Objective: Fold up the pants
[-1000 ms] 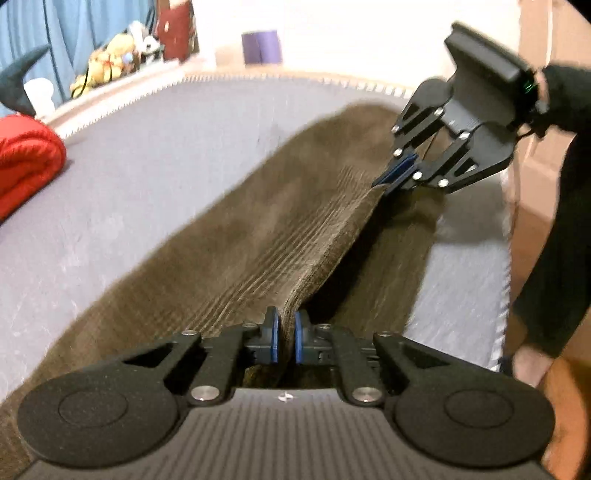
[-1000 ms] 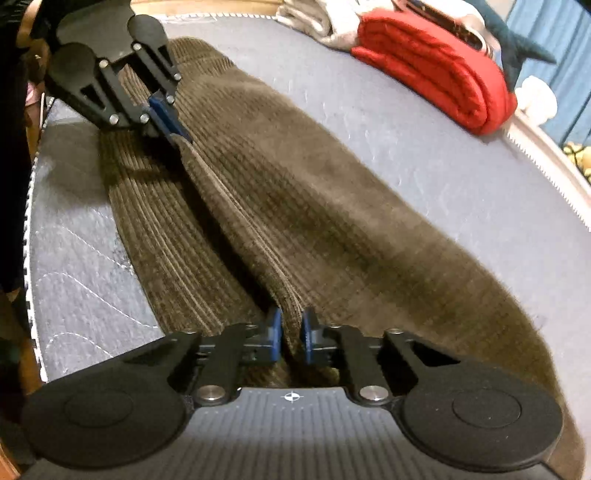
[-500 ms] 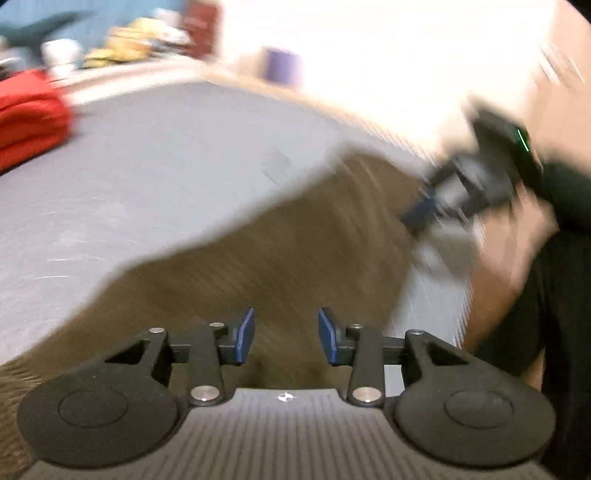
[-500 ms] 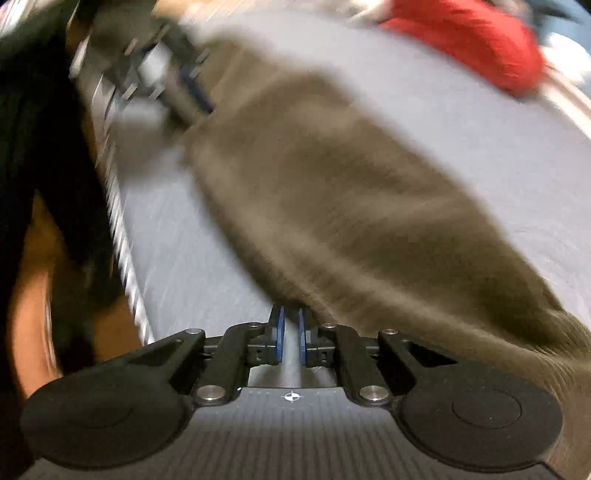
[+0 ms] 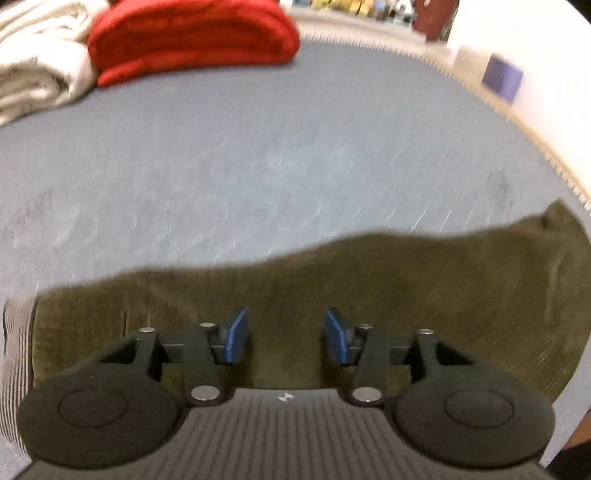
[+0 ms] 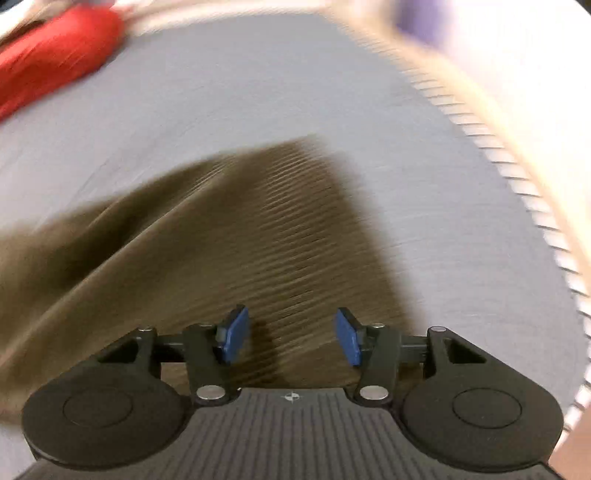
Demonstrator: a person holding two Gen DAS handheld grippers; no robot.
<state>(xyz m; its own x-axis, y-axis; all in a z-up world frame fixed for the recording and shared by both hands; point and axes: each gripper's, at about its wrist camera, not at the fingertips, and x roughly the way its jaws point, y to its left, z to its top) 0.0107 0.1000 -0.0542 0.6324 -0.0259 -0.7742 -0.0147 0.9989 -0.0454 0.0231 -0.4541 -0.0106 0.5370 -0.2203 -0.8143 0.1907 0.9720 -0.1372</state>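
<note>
Brown corduroy pants (image 5: 369, 295) lie flat on the grey mattress (image 5: 258, 166), a long band along its near side. In the left wrist view one end of the pants, at the left, shows a pale striped lining (image 5: 14, 350); the far long edge of the pants is wavy, and beyond it the mattress runs bare and wide up to the red folded blanket (image 5: 192, 33) and the off-white cloth (image 5: 33, 62) at the far side.

Left tongs (image 5: 284, 336): pads well apart, just been opening, nothing between them; pants directly below.

Right tongs (image 6: 291, 338): likewise spread, just been opening, no cloth gripped; they hang over the pants near their right edge (image 6: 369, 229). Right of that edge, a bare strip of mattress reaches the stitched border (image 6: 517, 166). View is motion-blurred; corduroy ribs readable only near the middle.

Purple object (image 5: 502, 77) beyond the mattress's far right border, too blurred to identify.
</note>
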